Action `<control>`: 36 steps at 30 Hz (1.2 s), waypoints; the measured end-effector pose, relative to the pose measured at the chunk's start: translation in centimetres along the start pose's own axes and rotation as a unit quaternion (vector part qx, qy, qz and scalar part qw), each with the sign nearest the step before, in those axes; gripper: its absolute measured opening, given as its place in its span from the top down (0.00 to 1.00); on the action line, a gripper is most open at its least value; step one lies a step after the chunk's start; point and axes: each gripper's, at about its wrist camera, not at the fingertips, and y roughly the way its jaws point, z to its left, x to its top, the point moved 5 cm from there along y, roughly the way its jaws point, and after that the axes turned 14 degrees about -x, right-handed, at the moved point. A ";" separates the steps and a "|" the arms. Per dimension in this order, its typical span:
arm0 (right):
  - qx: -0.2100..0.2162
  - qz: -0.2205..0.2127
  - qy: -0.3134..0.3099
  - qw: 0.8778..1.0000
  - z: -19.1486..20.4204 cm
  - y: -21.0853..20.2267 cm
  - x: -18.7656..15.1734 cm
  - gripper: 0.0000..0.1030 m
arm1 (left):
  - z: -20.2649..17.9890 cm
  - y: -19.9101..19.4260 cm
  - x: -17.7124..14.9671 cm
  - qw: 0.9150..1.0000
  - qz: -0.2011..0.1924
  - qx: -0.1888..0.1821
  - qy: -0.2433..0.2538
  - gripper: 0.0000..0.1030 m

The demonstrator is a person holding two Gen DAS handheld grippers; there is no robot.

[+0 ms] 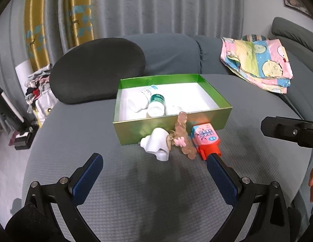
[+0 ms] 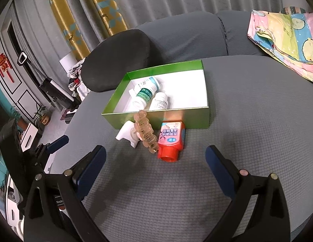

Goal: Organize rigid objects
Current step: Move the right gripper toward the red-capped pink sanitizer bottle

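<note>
Left gripper (image 1: 154, 159): jaws wide apart, empty, above grey cushion (image 1: 136, 191). Right gripper (image 2: 155, 153): jaws wide apart, empty. Ahead, against near wall of green box (image 2: 196, 119): white plastic piece (image 2: 127, 134), translucent hair claw (image 2: 146, 136), red bottle (image 2: 171, 141), touching one another. Inside box: pill bottles (image 2: 145, 93) lying down, partly hidden by near wall. Beyond: dark pillow (image 2: 116, 60), folded patterned cloth (image 2: 287, 40), cut off at frame edge.

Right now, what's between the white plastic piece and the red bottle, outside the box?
The translucent hair claw clip, propped against the green box, touching the white plastic piece; the red bottle lies just beside it. Clearest in the right wrist view.
</note>
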 end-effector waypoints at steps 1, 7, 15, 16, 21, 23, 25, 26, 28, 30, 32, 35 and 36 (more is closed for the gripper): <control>0.000 0.001 0.001 1.000 -0.1 0.1 -0.1 0.04 | -0.2 0.2 -0.1 1.000 0.003 -0.001 0.001 0.01; -0.002 0.009 0.005 1.000 -0.9 0.7 -0.3 0.04 | -0.8 1.2 -0.3 1.000 0.014 -0.004 0.005 0.01; -0.001 0.021 0.011 1.000 -1.7 1.9 -0.4 0.04 | -1.4 2.5 -0.6 0.999 0.029 -0.009 0.011 0.01; -0.001 0.022 0.011 1.000 -1.8 2.0 -0.4 0.04 | -1.4 2.8 -0.7 0.999 0.032 -0.009 0.011 0.01; 0.001 0.031 0.014 0.999 -2.0 2.8 -0.6 0.04 | -1.7 3.6 -1.1 0.999 0.042 -0.010 0.014 0.01; 0.001 0.035 0.015 0.999 -2.2 3.2 -0.6 0.04 | -1.7 3.9 -1.1 0.999 0.045 -0.011 0.015 0.01; 0.002 0.039 0.016 0.999 -2.4 3.6 -0.8 0.04 | -1.7 4.3 -1.3 0.999 0.050 -0.012 0.015 0.01; 0.001 0.041 0.016 0.999 -2.4 3.8 -0.8 0.04 | -1.7 4.4 -1.3 0.998 0.052 -0.013 0.015 0.01; 0.002 0.045 0.018 0.999 -2.5 4.1 -0.8 0.04 | -1.7 4.8 -1.5 0.998 0.056 -0.015 0.014 0.01; 0.001 0.049 0.019 0.999 -2.7 4.5 -0.9 0.04 | -1.7 5.2 -1.6 0.998 0.060 -0.016 0.014 0.01; 0.002 0.052 0.020 0.998 -2.9 4.9 -0.9 0.04 | -1.7 5.5 -1.8 0.998 0.065 -0.020 0.011 0.01; 0.002 0.058 0.021 0.998 -3.1 5.5 -1.0 0.04 | -1.6 6.1 -2.2 0.997 0.073 -0.031 0.000 0.01; 0.003 0.060 0.021 0.998 -3.1 5.7 -0.9 0.04 | -1.5 6.3 -2.4 0.996 0.076 -0.038 -0.006 0.01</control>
